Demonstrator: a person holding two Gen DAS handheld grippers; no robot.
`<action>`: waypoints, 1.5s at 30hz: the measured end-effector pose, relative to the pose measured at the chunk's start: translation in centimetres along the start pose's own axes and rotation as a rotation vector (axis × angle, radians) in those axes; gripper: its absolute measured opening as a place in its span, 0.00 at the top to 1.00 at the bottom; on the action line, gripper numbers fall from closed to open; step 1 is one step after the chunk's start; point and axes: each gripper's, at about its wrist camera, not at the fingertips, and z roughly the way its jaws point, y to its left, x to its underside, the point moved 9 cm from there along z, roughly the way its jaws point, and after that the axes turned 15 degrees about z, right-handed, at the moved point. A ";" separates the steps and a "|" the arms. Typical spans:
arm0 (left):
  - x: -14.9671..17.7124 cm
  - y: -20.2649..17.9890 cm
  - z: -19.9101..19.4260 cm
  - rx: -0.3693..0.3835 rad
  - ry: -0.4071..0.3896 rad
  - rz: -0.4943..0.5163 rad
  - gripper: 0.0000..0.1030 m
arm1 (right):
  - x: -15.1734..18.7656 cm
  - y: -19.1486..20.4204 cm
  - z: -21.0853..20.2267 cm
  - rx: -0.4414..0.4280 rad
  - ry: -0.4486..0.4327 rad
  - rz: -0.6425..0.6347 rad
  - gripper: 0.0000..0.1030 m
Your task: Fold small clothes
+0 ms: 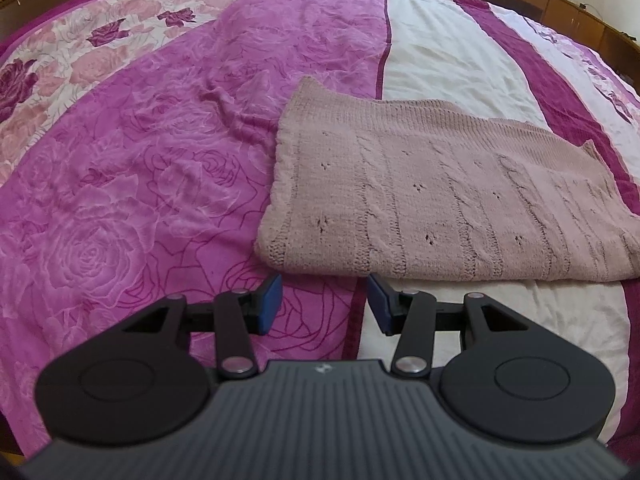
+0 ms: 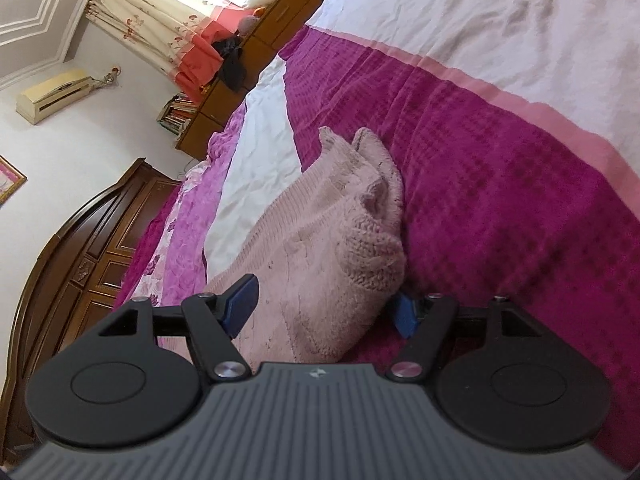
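On bedspread [image 1: 160, 184]: folded sweater [image 1: 440, 208] | left tongs [image 1: 325, 304] released (clear) | right tongs [image 2: 326, 312] spread, straddling sweater

One knitted sweater [image 1: 440, 200], two hand-held grippers, one bedspread [image 1: 140, 180].

Dusty-pink cable-knit sweater [image 1: 440, 200] on magenta rose-patterned, white-striped bedspread [image 1: 140, 200].

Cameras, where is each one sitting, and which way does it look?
Left wrist view: sits on the left gripper, looks forward across the bed at the folded pink sweater lying beyond its open blue fingers; no hand shows.
Right wrist view: sits on the right gripper, tilted sideways, low by the sweater's end, which lies between its open fingers; the wardrobe stands behind.
Both views share the sweater and the bedspread.
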 end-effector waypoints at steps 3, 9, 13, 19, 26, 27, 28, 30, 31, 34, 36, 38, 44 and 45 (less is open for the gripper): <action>0.1 0.1 0.1 -0.003 0.002 -0.002 0.53 | 0.0 -0.3 0.7 0.002 -0.006 -0.007 0.27; 0.3 0.2 0.3 -0.006 0.010 -0.002 0.53 | 0.1 -0.2 1.2 0.002 -0.013 -0.019 0.27; 0.4 0.2 0.2 -0.010 0.010 -0.002 0.53 | 0.0 -0.2 1.4 -0.005 -0.011 -0.010 0.27; 0.6 0.3 0.4 -0.009 0.016 -0.007 0.53 | 0.0 -0.1 1.9 -0.003 -0.013 -0.019 0.29; 0.8 0.3 0.6 -0.013 0.029 -0.008 0.53 | 0.0 -0.1 2.1 0.002 -0.022 -0.027 0.32; 0.8 0.3 0.6 -0.013 0.031 -0.006 0.53 | 0.0 -0.1 2.2 0.002 -0.023 -0.028 0.33; 0.8 0.3 0.6 -0.015 0.034 -0.003 0.53 | -0.1 -0.1 2.2 0.003 -0.024 -0.031 0.35; 0.7 0.2 0.5 -0.021 0.034 -0.002 0.53 | -0.1 -0.2 2.3 0.009 -0.025 -0.036 0.40; 0.7 0.3 0.5 -0.022 0.033 -0.002 0.53 | -0.1 -0.2 2.4 0.007 -0.022 -0.038 0.42; 0.6 0.2 0.4 -0.022 0.033 -0.002 0.53 | -0.3 -0.5 2.5 0.011 -0.012 -0.031 0.56; 0.7 0.2 0.4 -0.023 0.033 -0.001 0.53 | -0.5 -0.6 2.6 0.009 -0.008 -0.022 0.58; 0.7 0.2 0.4 -0.023 0.034 -0.003 0.53 | -0.6 -0.6 2.8 0.008 -0.007 -0.017 0.58; 1.0 0.6 0.2 -0.031 0.033 -0.006 0.53 | -0.7 -0.3 3.5 0.020 -0.001 -0.031 0.58; 1.0 0.6 0.2 -0.034 0.034 -0.005 0.53 | -0.7 -0.2 3.7 0.024 -0.005 -0.035 0.58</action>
